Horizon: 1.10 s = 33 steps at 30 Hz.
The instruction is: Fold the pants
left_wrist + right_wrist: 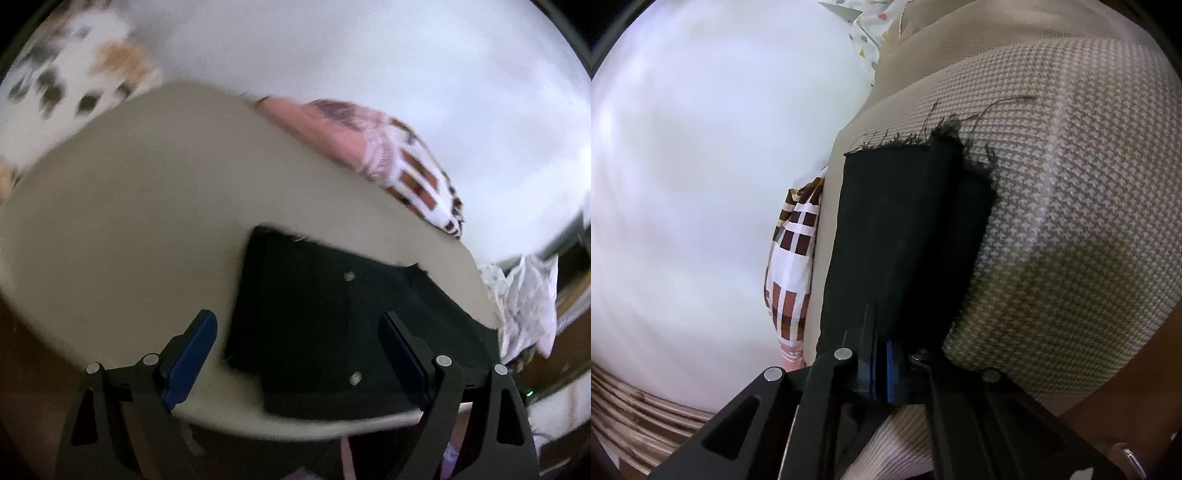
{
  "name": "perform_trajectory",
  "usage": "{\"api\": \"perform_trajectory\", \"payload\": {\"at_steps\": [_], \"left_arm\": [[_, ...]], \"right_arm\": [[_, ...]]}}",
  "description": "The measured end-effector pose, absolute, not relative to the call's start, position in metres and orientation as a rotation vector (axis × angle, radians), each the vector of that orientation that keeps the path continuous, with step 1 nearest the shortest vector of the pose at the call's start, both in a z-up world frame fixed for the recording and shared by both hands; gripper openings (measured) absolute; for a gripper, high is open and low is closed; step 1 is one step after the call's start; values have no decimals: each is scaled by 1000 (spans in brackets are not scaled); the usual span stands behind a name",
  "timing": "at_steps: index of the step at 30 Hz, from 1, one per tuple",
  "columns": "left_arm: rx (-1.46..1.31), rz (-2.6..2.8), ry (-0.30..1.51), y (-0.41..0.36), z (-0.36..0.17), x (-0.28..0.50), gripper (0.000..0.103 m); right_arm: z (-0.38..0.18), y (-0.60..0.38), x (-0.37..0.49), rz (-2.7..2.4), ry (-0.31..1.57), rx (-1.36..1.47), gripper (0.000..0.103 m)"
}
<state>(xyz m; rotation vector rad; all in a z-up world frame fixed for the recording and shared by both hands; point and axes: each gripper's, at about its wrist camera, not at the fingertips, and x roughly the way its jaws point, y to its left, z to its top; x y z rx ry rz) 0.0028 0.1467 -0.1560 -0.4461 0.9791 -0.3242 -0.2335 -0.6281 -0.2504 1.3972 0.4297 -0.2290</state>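
Black pants on beige cushion, checkered pillow behind

No text, label, brand, number or sign can be read in either view

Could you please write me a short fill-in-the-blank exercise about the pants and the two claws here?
1. The pants are ___ in colour.
2. The left claw is ___, holding nothing.
3. The right claw is ___ on the pants.
4. The hem's edge, seen from the right wrist, is ___, with loose threads.

Missing words: black; open; shut; frayed
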Motion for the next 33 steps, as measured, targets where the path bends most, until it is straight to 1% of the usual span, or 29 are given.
{"api": "perform_trajectory", "payload": {"at_steps": [4,8,11,13,14,15,16,18,23,27,28,30,33], "left_arm": [[-543,-366,1106,163,-182,-7,89],[-520,-429,1186,144,-198,-15,89],[-544,-461,1203,134,-208,-16,89],[-619,-499,1202,129,-214,-14,85],[-598,-490,1209,123,-215,-13,66],[-541,-464,1231,117,-217,-12,43],[-487,-437,1247,111,-218,-12,40],[-478,-417,1236,109,-216,-14,34],[-355,-373,1122,104,-175,-4,31],[-317,-365,1021,113,-140,18,30],[-309,-365,1019,114,-139,21,30],[-249,-346,1070,110,-158,25,30],[-131,-322,1150,95,-200,23,30]], "right_arm": [[-252,-628,-244,-222,418,1420,0],[-251,-627,-247,-228,421,1431,0],[-251,-627,-247,-228,421,1436,0],[-251,-627,-245,-228,420,1441,0],[-251,-627,-246,-229,419,1444,0],[-251,-628,-243,-230,421,1445,0],[-251,-627,-243,-231,421,1446,0],[-251,-627,-242,-233,422,1451,0],[-250,-626,-241,-235,427,1453,1],[-246,-621,-239,-218,423,1451,9],[-243,-618,-238,-213,431,1434,9],[-239,-616,-236,-215,450,1401,9],[-244,-618,-236,-217,466,1389,3]]}}
